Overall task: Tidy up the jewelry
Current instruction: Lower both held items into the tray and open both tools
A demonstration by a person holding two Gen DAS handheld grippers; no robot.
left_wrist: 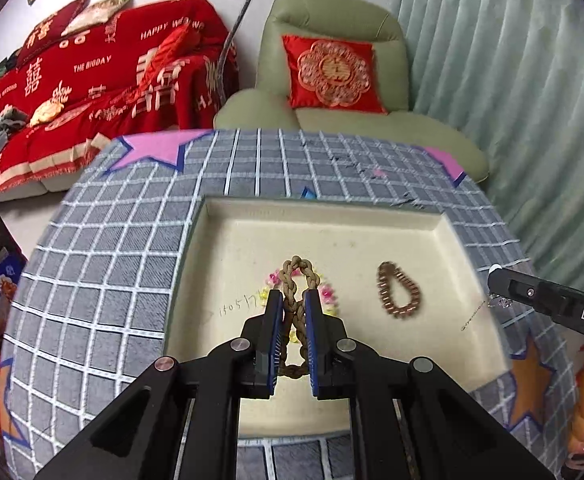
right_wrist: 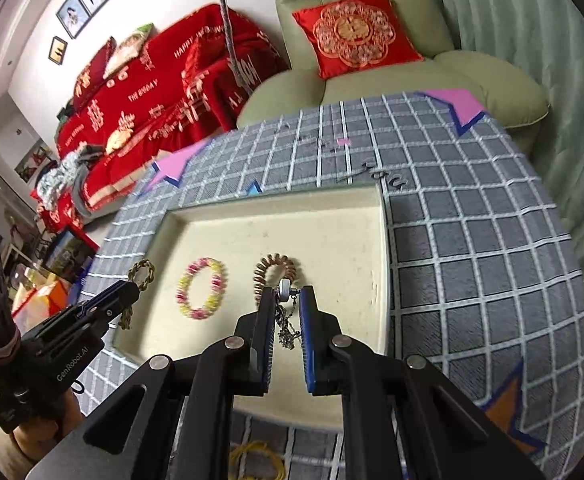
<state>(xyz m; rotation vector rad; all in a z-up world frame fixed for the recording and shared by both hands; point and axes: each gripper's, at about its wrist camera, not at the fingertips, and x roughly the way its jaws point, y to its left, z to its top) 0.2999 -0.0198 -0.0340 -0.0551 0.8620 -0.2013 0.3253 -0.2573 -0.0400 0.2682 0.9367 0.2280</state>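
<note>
In the left wrist view my left gripper (left_wrist: 294, 298) is shut on a brown braided rope bracelet (left_wrist: 298, 270), which hangs over the cream tray (left_wrist: 332, 212). Under it lies a pink and yellow bead bracelet (left_wrist: 328, 294), and a copper bead bracelet (left_wrist: 398, 290) lies to its right. In the right wrist view my right gripper (right_wrist: 287, 294) is shut on a thin silver chain (right_wrist: 285, 328) with a round pendant, just in front of the copper bracelet (right_wrist: 275, 268). The bead bracelet (right_wrist: 201, 288) lies left of it. The left gripper (right_wrist: 125, 294) holds the rope bracelet (right_wrist: 141, 274) at the tray's left rim.
The tray (right_wrist: 376, 208) sits on a grey checked cloth (right_wrist: 472, 240) with star patches. A yellow cord (right_wrist: 255, 460) lies near the front edge. Behind the table stand a green armchair (left_wrist: 332, 12) with a red cushion and a sofa under a red throw (left_wrist: 111, 72). Curtains (left_wrist: 512, 80) hang at the right.
</note>
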